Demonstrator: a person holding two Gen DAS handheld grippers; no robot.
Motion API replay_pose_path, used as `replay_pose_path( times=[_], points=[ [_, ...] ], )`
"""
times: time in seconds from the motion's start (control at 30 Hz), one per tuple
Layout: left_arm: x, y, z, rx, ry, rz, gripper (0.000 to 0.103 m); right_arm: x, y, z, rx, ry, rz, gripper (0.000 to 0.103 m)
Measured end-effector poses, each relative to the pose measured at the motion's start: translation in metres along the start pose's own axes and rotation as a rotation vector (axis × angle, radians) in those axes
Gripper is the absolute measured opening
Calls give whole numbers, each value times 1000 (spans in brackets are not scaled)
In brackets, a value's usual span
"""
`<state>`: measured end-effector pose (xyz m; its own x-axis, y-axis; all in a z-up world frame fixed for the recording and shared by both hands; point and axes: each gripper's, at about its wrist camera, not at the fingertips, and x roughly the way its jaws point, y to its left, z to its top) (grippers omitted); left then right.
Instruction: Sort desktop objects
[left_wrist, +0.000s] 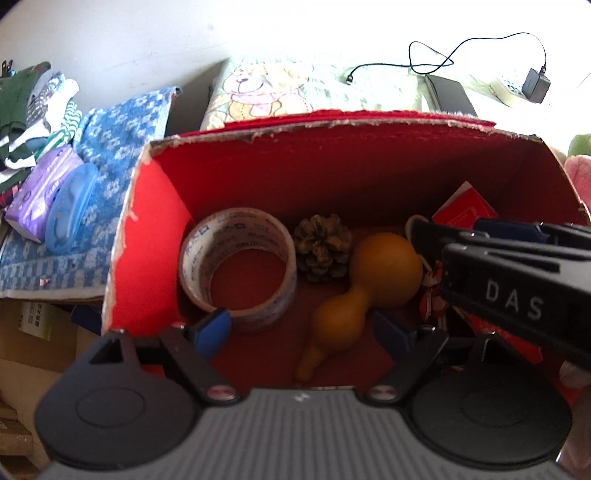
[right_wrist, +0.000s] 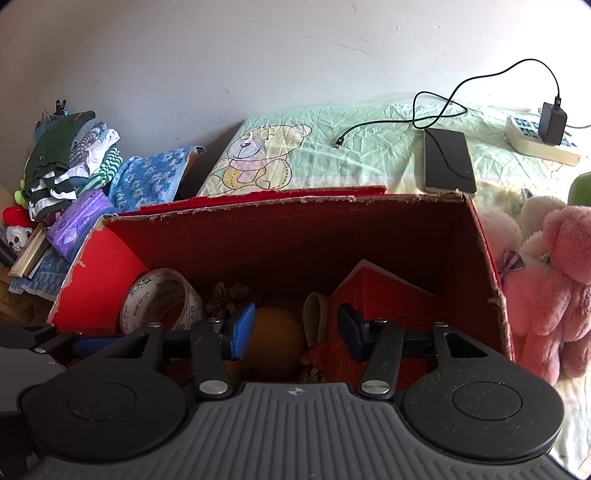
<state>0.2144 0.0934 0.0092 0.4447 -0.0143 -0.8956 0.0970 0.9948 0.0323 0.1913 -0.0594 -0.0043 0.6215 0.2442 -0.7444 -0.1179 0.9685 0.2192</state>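
The left gripper (left_wrist: 301, 330) hung spread over the near edge of the red box (left_wrist: 332, 155), empty, its 2 blue pads straddling the narrow lower end of the gourd (left_wrist: 373, 280). The gourd lay on the box floor directly ahead of it, long axis running from the stem near the gripper up and right to the fat bulb. On that reading the left side was better lined up; a small push forward would likely put the waist between the pads.

The right gripper (right_wrist: 295, 332) was also spread and empty, reaching in from the right with the bulb just beyond its pads. In the left wrist view its body crossed above the box's right side.

The tape roll (left_wrist: 238, 267) sat just left of the gourd, close to the left pad, and the pine cone (left_wrist: 323, 247) lay behind, between roll and bulb. A red packet (left_wrist: 465, 210) leaned in the right corner. The tape roll looked the likeliest thing to be nudged. Outside, a pink plush toy (right_wrist: 554, 288) sat on the bed.
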Motion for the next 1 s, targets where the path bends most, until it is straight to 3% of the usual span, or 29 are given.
replay_pose_path(
  times=[0.27, 0.47, 1.0],
  points=[
    [10, 0, -6, -26, 50, -13, 89, 3, -16, -3, 136, 20, 63, 39],
    [14, 2, -7, -35, 58, -33, 87, 0, -8, -2, 75, -13, 12, 38],
    [12, -6, -5, 15, 27, 7, 88, 2, -12, 0, 94, -14, 4, 34]
  ],
)
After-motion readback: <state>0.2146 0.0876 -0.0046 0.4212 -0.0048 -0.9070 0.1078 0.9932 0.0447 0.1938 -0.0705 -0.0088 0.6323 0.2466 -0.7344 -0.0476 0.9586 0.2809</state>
